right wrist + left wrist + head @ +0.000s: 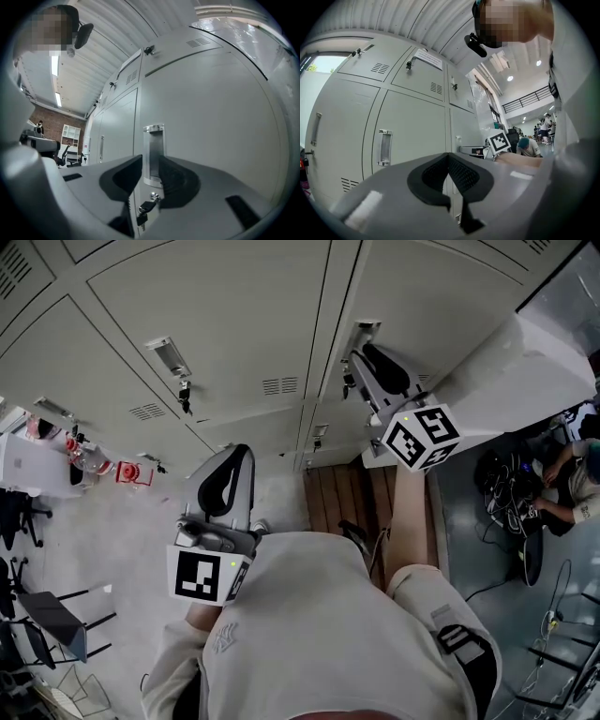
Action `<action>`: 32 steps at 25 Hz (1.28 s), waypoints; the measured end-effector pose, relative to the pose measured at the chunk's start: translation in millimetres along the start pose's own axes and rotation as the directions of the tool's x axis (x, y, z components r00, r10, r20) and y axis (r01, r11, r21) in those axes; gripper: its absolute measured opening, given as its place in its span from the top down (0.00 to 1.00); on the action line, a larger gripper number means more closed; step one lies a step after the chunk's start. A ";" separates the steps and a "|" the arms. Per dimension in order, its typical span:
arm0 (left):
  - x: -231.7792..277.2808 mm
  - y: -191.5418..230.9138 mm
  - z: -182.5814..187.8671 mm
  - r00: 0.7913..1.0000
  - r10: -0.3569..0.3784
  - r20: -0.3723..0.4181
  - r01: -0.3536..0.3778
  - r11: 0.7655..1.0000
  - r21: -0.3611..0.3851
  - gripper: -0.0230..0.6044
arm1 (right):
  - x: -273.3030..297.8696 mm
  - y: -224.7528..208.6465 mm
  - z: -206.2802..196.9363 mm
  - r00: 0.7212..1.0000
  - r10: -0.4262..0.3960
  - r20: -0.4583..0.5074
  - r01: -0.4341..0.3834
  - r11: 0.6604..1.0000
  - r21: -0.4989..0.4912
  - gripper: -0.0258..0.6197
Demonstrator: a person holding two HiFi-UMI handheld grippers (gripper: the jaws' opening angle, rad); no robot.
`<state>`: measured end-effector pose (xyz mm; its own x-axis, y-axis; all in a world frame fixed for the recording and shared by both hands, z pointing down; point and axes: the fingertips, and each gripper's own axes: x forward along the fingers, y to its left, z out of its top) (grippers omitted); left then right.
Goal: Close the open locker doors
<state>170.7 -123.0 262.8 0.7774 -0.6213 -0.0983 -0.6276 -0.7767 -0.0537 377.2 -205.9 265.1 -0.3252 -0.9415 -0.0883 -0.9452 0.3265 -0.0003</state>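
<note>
Head view: one door stands swung out from the lockers at right. The right gripper is at its face. The left gripper hangs low, clear of the row.
Left gripper view: fingers pressed together, empty. Lockers ahead look closed.
Right gripper view: fingers narrowly apart, empty. Handle and key are just beyond.
Progress: the swung-out door is not yet pushed home; no other open door is visible.

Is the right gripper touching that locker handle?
Cannot tell. The right gripper view frames the recessed handle between the parted jaws of the right gripper, but shows neither contact nor gap.
</note>
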 end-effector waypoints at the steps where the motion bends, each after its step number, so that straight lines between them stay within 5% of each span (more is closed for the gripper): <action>1: 0.7 -0.2 -0.1 1.000 0.000 -0.001 0.000 1.000 0.000 0.95 | 2.2 -1.5 -0.3 1.000 -0.002 -0.002 0.002 1.000 -0.002 0.83; 19: -1.8 -6.3 0.3 1.000 0.021 -0.022 -0.021 1.000 0.003 0.95 | 4.5 -6.7 -0.6 0.999 -0.042 -0.018 0.041 0.998 -0.036 0.83; 32: -46.6 -10.2 -36.6 0.984 0.123 -0.129 -0.128 0.991 -0.031 0.95 | -99.9 93.9 -4.6 0.999 -0.025 0.023 0.024 0.999 0.041 0.94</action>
<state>142.4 -89.8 304.3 0.6930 -0.7205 0.0251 -0.7206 -0.6933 -0.0095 320.8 -81.6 278.5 -0.3011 -0.9471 -0.1108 -0.9506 0.3073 -0.0431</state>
